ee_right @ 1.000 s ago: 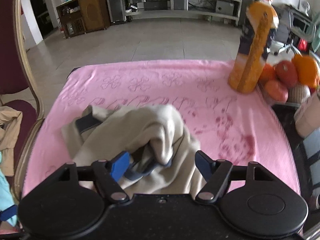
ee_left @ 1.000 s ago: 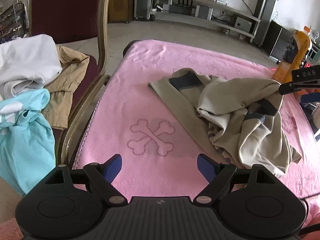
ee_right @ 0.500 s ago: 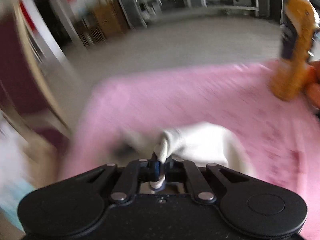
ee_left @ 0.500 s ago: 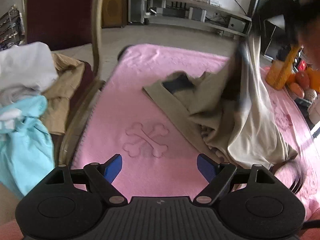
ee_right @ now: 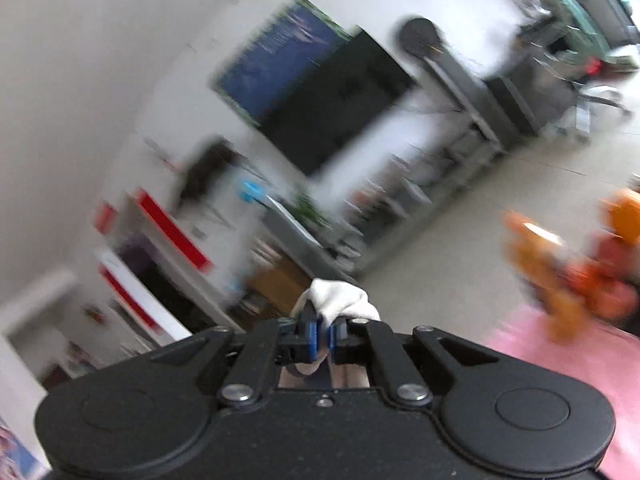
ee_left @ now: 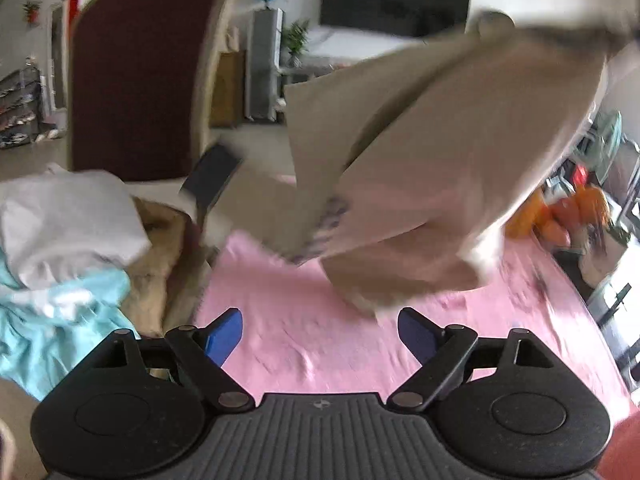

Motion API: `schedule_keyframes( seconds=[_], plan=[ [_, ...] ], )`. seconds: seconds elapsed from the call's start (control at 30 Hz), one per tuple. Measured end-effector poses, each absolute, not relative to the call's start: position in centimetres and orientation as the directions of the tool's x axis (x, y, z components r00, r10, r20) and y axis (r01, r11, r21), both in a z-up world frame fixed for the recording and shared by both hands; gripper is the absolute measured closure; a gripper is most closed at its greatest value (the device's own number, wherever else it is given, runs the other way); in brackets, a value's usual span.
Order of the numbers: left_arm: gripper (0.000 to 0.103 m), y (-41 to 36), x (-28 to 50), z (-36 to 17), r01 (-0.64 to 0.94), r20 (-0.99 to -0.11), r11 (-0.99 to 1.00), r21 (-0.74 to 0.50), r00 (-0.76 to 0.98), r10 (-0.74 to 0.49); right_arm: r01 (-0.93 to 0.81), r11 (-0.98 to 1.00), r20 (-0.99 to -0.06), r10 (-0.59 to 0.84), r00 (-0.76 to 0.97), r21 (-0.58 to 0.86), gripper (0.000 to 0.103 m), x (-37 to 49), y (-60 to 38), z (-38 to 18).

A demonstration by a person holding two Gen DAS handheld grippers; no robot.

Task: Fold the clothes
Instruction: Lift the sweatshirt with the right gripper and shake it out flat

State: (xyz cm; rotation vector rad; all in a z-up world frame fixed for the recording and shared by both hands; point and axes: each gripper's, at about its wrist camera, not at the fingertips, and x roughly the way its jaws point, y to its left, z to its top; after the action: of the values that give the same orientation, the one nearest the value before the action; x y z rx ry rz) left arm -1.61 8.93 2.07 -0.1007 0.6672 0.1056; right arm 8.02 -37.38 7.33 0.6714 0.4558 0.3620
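A beige garment with dark blue trim (ee_left: 440, 160) hangs in the air over the pink cloth-covered table (ee_left: 520, 320), lifted from its upper right; its lower folds trail near the cloth. My left gripper (ee_left: 320, 324) sits low over the near side of the pink cloth, its jaws opening wider, with nothing between them. The garment hangs just beyond its fingertips. In the right wrist view my right gripper (ee_right: 322, 334) is shut on a bunched fold of the beige garment (ee_right: 340, 300), raised high and rolled, facing the room's far wall. Both views are blurred by motion.
A chair with a dark red back (ee_left: 136, 80) stands left of the table, its seat piled with white (ee_left: 68, 216), light blue (ee_left: 52, 312) and tan (ee_left: 160, 240) clothes. Orange objects (ee_left: 560, 208) sit at the table's far right edge. A TV and shelves line the far wall.
My right gripper shut on the beige garment and swung it up off the pink cloth, rolling as it rose. My left gripper rose and tilted up a little.
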Motion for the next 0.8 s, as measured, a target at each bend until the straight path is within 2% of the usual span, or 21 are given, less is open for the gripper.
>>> schedule_keyframes(
  seconds=[0.1,0.17,0.23,0.27,0.3,0.37,0.43,0.5,0.63,0.8],
  plan=[
    [0.018,6.8,-1.4,-0.1,-0.096,-0.676,0.995,-0.038,0.736,0.045,-0.012,0.792,-0.539,0.426,0.727,0.611,0.097,6.4,-40.5,-2.9],
    [0.018,5.6,-1.2,-1.4,-0.063,-0.712,0.997,-0.037,0.702,0.018,0.096,0.822,-0.673,0.385,0.632,0.561,0.097,5.4,-41.4,-9.6],
    [0.018,4.7,-1.1,-2.3,-0.035,-0.739,0.999,-0.042,0.673,-0.007,0.186,0.845,-0.777,0.346,0.527,0.502,0.092,4.5,-42.2,-15.6],
    [0.018,4.5,-1.2,-2.6,-0.026,-0.749,0.999,-0.043,0.662,-0.015,0.215,0.845,-0.797,0.334,0.503,0.490,0.087,3.8,-42.4,-17.2],
    [0.018,4.3,-1.2,-2.8,-0.025,-0.752,0.999,-0.033,0.659,-0.008,0.243,0.840,-0.806,0.322,0.497,0.486,0.084,3.0,-42.7,-18.4],
    [0.017,4.3,-1.2,-3.1,-0.033,-0.756,0.999,-0.018,0.654,0.008,0.257,0.831,-0.797,0.313,0.516,0.493,0.065,1.0,-43.4,-19.4],
    [0.017,4.8,-0.9,-3.3,-0.048,-0.759,0.999,-0.021,0.651,0.015,0.250,0.832,-0.780,0.299,0.550,0.496,0.056,0.0,-43.5,-18.7],
    [0.017,5.0,-0.9,-3.5,-0.059,-0.761,0.998,-0.029,0.649,0.016,0.229,0.839,-0.759,0.287,0.584,0.493,0.053,0.0,-43.2,-17.1],
    [0.016,5.3,-1.1,-3.9,-0.067,-0.764,0.997,-0.047,0.646,0.007,0.154,0.852,-0.717,0.307,0.626,0.500,0.039,0.5,-41.4,-15.2],
    [0.016,5.9,-1.3,-4.6,-0.077,-0.773,0.995,-0.068,0.634,-0.003,0.032,0.858,-0.689,0.389,0.611,0.513,0.038,0.8,-37.2,-14.5]
  ],
)
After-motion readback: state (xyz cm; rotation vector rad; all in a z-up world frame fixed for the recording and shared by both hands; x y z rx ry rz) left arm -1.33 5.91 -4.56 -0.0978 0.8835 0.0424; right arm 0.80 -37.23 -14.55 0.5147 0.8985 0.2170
